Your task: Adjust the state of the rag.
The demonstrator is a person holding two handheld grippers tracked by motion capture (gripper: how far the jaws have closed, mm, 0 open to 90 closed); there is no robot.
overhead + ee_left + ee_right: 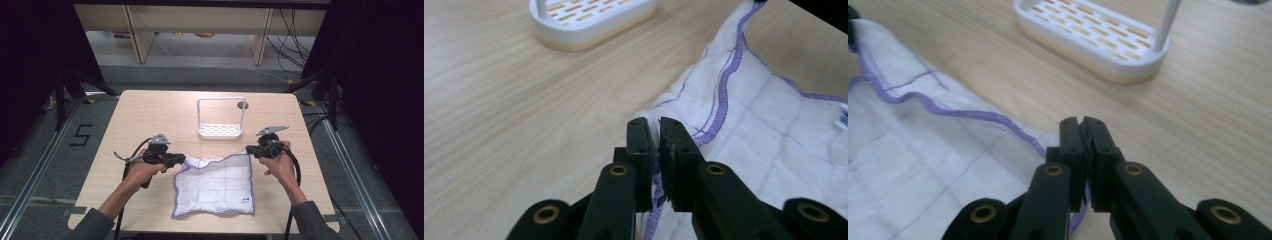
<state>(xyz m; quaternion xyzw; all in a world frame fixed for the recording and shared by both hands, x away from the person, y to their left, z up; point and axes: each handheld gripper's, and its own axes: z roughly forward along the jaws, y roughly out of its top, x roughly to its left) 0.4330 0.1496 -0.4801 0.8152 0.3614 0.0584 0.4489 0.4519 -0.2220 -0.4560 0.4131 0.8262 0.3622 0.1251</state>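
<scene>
Both grippers, left (658, 131) and right (1082, 129), pinched far corners of the cloth (215, 186); the thin hems risked slipping free under tension.

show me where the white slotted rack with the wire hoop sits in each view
High view: white slotted plastic rack with a wire hoop, table centre, beyond the purple-edged white cloth.
Left gripper view: top edge, left of centre.
Right gripper view: top, right of centre.
Shared landmark: the cloth's purple hem, lying near the rack in every view.
</scene>
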